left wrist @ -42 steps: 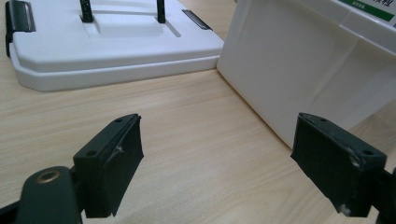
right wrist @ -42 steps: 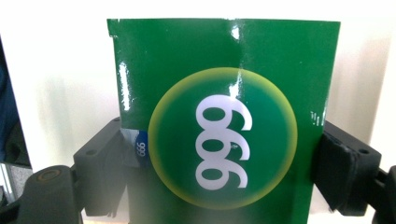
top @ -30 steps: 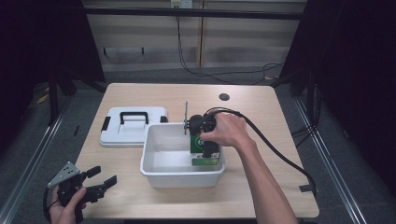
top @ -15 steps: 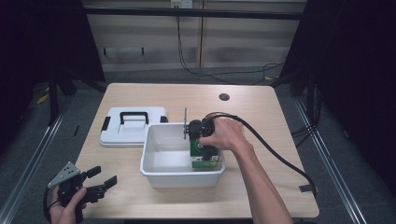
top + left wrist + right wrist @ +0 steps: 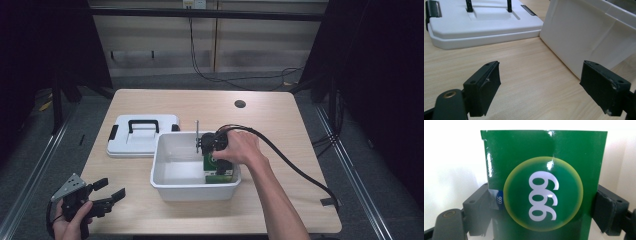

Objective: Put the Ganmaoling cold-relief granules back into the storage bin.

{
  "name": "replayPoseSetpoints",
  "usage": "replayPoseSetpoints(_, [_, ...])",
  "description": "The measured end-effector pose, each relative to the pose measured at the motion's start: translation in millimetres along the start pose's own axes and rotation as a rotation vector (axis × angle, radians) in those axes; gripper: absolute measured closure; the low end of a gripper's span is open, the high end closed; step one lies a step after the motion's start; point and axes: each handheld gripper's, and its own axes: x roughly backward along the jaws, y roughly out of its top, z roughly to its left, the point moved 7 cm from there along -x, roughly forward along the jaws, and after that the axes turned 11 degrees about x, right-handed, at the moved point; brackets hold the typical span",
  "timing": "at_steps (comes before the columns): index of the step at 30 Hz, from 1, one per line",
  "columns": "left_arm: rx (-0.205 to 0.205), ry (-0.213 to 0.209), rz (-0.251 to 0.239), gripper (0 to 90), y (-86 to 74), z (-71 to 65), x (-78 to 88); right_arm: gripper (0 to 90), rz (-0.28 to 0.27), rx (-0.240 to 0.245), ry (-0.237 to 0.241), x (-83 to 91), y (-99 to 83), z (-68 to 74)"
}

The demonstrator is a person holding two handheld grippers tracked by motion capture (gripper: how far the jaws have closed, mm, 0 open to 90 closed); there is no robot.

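Looking down, we take the wooden table (image 5: pixel 280 120) first, then the white bin (image 5: pixel 172 172) standing on its near middle, our landmark for everything else. Left of the bin and a little behind it lies the white lid (image 5: pixel 142 145) with its black handle, flat on the wood; in the left gripper view the lid's near corner sits just beside the bin's wall, and we cannot tell whether they touch. Inside the bin, at its right end, stands the green box (image 5: pixel 544 185), upright against the white interior, its yellow-ringed disc printed with white numerals. Our right gripper (image 5: pixel 215 150) reaches down into the bin from above, jaws closed onto the box's two side faces, one pad pressed on each. Our left gripper (image 5: pixel 541 87) is held well to the bin's left near the table's front corner, jaws spread wide with nothing between them.
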Motion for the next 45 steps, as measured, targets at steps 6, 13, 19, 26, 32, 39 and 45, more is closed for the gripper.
replayPoseSetpoints(6, [0.0, 0.0, 0.001, 15.9, 0.0, 0.1, 0.0, 14.8, 0.024, 0.006, -0.005, -5.9, 0.6, 0.5])
replayPoseSetpoints(13, [-0.001, -0.002, 0.0, 15.9, 0.0, -0.3, -0.1, 14.6, 0.028, 0.002, -0.006, -5.6, 0.6, 0.5])
replayPoseSetpoints(19, [-0.006, 0.0, 0.003, 15.9, 0.1, 0.0, -0.4, 13.6, 0.036, -0.012, -0.01, -5.7, 0.5, 0.7])
replayPoseSetpoints(26, [0.0, -0.002, 0.001, 15.9, -0.1, -0.3, -0.1, 12.3, 0.039, -0.007, -0.005, -4.8, -0.7, 1.6])
replayPoseSetpoints(32, [0.006, 0.0, -0.012, 16.1, 0.8, -0.1, 0.3, 11.3, 0.029, 0.003, 0.009, -3.0, -1.6, 1.9])
replayPoseSetpoints(39, [0.01, 0.0, -0.012, 16.2, 0.9, 0.5, 0.2, 10.6, -0.015, -0.005, -0.011, 2.8, 0.5, 3.0])
replayPoseSetpoints(45, [0.01, 0.001, -0.013, 16.2, 0.9, 0.5, 0.1, 9.5, -0.061, -0.009, -0.004, 11.6, -0.8, 4.4])
